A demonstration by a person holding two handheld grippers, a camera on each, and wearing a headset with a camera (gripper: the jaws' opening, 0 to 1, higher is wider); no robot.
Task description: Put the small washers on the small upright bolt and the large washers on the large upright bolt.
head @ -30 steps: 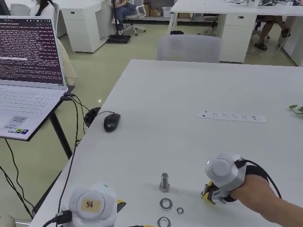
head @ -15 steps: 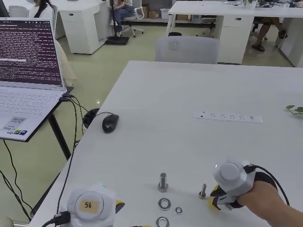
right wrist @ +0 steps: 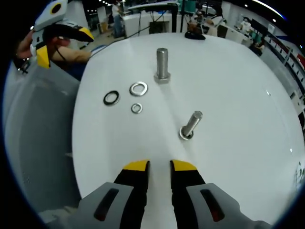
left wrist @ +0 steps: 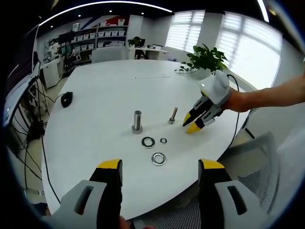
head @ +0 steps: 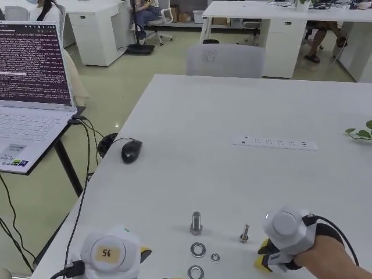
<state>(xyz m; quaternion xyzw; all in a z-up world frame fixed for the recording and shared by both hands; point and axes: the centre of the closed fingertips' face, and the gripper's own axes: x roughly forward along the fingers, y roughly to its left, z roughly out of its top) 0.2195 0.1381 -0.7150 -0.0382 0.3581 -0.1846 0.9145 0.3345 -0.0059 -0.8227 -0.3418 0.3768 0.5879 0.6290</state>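
The large bolt [head: 196, 223] and the small bolt [head: 244, 233] both stand upright on the white table [head: 232, 128]. In front of them lie two large washers [head: 198, 250] [head: 195, 272] and one small washer [head: 215, 257]. My right gripper [head: 260, 254] sits just right of the small bolt and apart from it. In the right gripper view its jaws [right wrist: 159, 166] stand a narrow gap apart, nothing between them, pointing at the small bolt [right wrist: 190, 125]. My left gripper [left wrist: 160, 165] hangs wide open at the table's near edge, short of the nearest large washer [left wrist: 158, 159].
A black mouse [head: 131, 150] lies near the table's left edge and a white power strip [head: 274, 143] farther back. A laptop [head: 29, 87] stands on a side stand to the left. A grey chair [head: 225, 60] faces the far edge, and a plant [left wrist: 207, 58] sits on the right.
My right gripper has drawn back to the right, away from the small bolt, which now stands free and upright. The head view has shifted a little.
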